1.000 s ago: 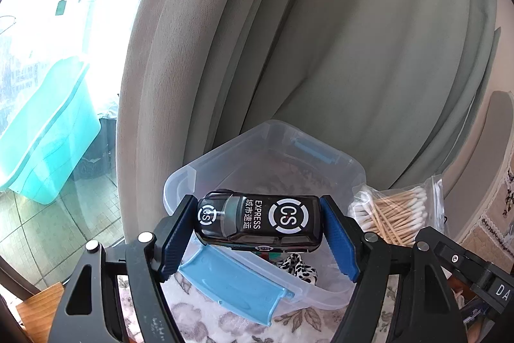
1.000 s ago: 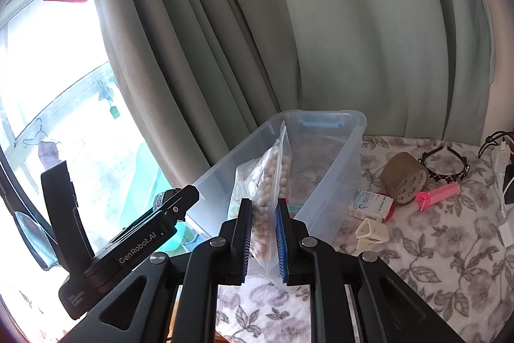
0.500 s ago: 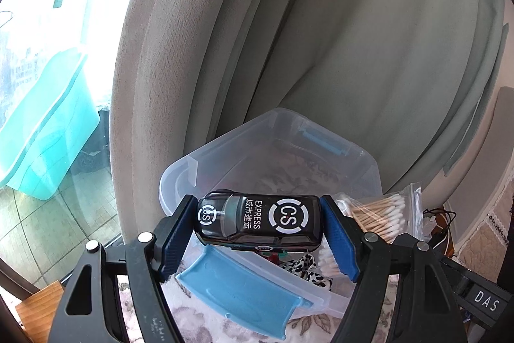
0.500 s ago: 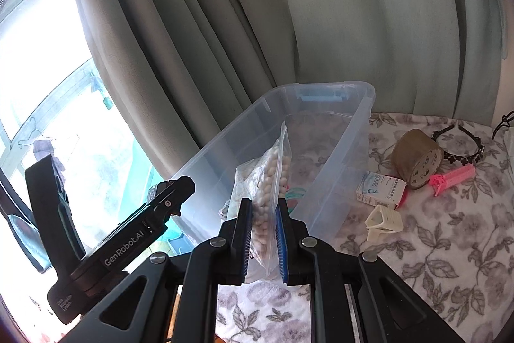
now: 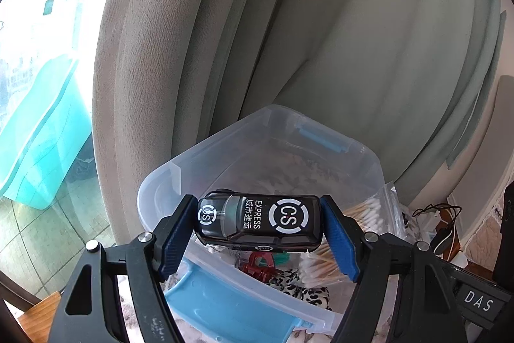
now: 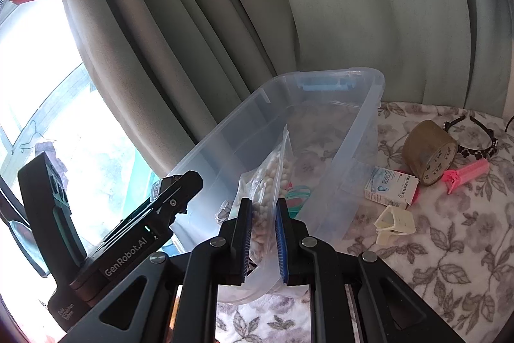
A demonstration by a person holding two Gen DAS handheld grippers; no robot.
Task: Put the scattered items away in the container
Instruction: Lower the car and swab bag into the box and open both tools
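My left gripper (image 5: 258, 229) is shut on a black toy van (image 5: 260, 222) marked "CS EXPRESS", held over the near end of a clear plastic bin (image 5: 321, 130). My right gripper (image 6: 261, 233) is shut on a clear bag of cotton swabs (image 6: 273, 179), held upright above the bin's (image 6: 363, 130) near end. The bag also shows in the left wrist view (image 5: 359, 214), just right of the van. Inside the bin lie a red claw clip (image 5: 257, 262), a leopard-print item (image 5: 305, 288) and a teal item (image 6: 298, 193).
On the floral cloth (image 6: 449, 230) right of the bin lie a small white box (image 6: 390, 187), a cream clip (image 6: 393, 222), a brown tape roll (image 6: 429, 151), a pink clip (image 6: 465, 174) and a black headband (image 6: 475, 137). Curtains hang behind. The left gripper's body (image 6: 128, 230) is at left.
Both grippers have moved forward and lower over the bin, each still holding its item. The swab bag has drawn closer to the van in the left wrist view.
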